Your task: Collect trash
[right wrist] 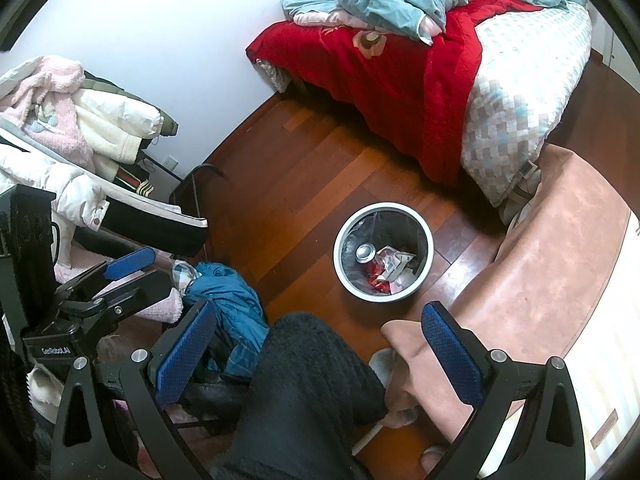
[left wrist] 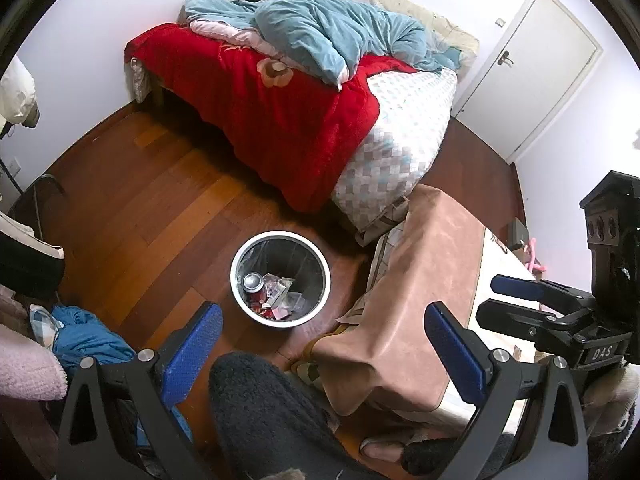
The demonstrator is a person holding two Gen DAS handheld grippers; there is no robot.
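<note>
Left wrist view puts the left gripper (left wrist: 324,356) open and empty, directly short of the bin (left wrist: 280,278); right of it, the right gripper (right wrist: 320,354), also open, stands slightly farther back.

The wooden floor (left wrist: 168,184) carries a white-rimmed trash bin (left wrist: 280,280), standing upright near the foot corner of the bed (left wrist: 400,152). A crumpled blue garment (right wrist: 232,304) lies on the floor well apart from the bin. On the bed lie a red blanket (left wrist: 280,112), draped over its side edge, and a rumpled teal duvet (left wrist: 328,32).
</note>
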